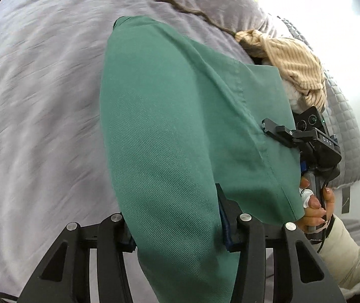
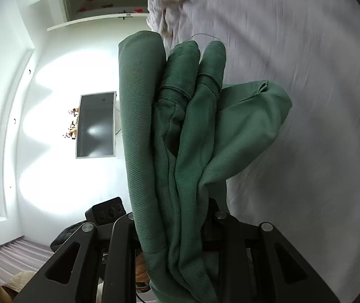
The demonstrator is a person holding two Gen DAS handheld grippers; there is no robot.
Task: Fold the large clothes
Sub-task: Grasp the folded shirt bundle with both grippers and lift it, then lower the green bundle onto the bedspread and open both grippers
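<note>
Both grippers, left [image 1: 177, 229] and right [image 2: 177, 229], clamp bunched green twill garment [image 1: 169, 126]; lavender bedspread [image 1: 41, 101] beneath.

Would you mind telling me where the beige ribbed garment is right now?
In the left wrist view, the beige ribbed garment lies bunched at the upper right on the lavender bedspread, just beyond the green garment and above the right gripper.

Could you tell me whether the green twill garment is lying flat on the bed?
No, the green twill garment hangs bunched in several folds from the right claw, above the lilac bedcover.
</note>
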